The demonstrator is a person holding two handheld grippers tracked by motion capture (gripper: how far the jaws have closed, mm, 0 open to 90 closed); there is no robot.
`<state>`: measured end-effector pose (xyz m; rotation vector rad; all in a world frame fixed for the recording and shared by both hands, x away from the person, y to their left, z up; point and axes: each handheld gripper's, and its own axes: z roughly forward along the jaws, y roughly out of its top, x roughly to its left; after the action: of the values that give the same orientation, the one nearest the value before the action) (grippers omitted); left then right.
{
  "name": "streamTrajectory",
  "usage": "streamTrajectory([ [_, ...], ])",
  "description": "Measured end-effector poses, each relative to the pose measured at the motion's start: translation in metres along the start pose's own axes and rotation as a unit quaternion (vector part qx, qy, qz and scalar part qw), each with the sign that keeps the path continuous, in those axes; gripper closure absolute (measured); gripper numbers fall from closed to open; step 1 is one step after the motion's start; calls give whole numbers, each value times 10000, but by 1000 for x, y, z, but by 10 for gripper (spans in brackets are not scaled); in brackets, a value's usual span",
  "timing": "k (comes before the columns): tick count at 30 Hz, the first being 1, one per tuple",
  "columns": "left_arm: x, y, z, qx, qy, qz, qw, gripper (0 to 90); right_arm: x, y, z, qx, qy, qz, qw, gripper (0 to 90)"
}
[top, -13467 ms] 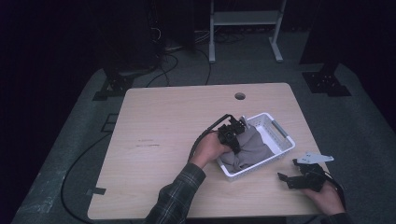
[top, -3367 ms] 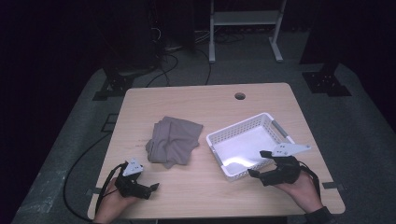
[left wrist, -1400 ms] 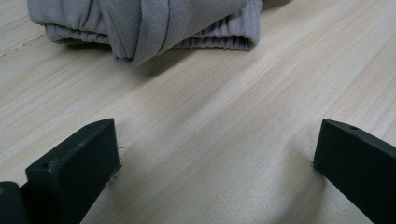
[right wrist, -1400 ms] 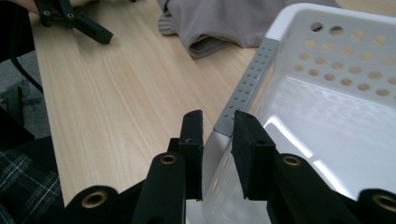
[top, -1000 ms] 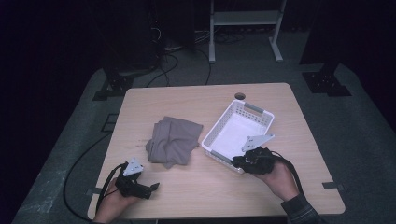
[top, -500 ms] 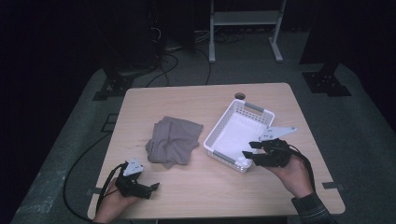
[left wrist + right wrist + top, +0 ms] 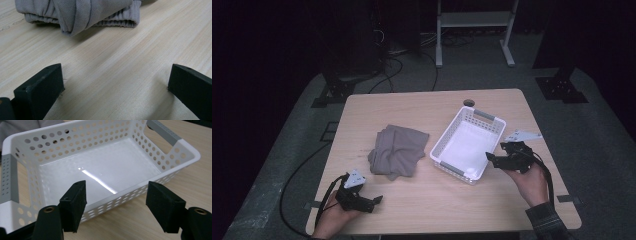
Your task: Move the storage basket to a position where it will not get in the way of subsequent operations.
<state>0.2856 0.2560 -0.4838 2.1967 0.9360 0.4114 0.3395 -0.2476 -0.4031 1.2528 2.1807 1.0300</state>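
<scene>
So where I'm at: the folded grey cloth (image 7: 396, 157) is out on the light wooden table (image 7: 422, 107), lying just left of the white perforated plastic basket with grey handles (image 7: 451, 136), and the basket itself is empty. That looks like the unloading half done to me.

My right gripper (image 7: 495, 160) is sitting just off the basket's right-hand long wall. Its jaws have just been opening, and from the right gripper view they stand apart with nothing between them, the basket wall just beyond the tips.

My left gripper (image 7: 373, 201) rests near the front left edge of the table, jaws spread wide over bare wood, with the cloth a bit ahead of it but not touching.

What's left, I reckon, depends on the cloth: if it needs tidying or moving anywhere, the left side is the one closest to go grab it.
</scene>
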Motion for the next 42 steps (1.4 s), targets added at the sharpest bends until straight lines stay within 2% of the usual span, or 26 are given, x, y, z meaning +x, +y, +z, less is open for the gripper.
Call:
streamTrajectory([
  [7,0,0,0,-3,0,-6,10000,0,-2,-4,15,78,-34,203,9998,287],
  [15,0,0,0,-3,1,-4,10000,0,-2,-5,24,141,24,209,9997,321],
  [18,0,0,0,-4,2,-4,10000,0,-2,-4,25,157,-79,146,9997,331],
  [22,0,0,0,-14,4,-2,10000,0,-5,-4,27,135,-98,210,9996,361],
  [28,0,0,0,-16,3,-4,10000,0,-12,-2,28,149,-137,170,9997,423],
  [34,0,0,0,-13,3,-3,10000,0,-22,0,29,169,-70,168,9997,564],
  [42,0,0,0,-16,5,-7,10000,0,-35,1,29,160,-87,154,9997,679],
])
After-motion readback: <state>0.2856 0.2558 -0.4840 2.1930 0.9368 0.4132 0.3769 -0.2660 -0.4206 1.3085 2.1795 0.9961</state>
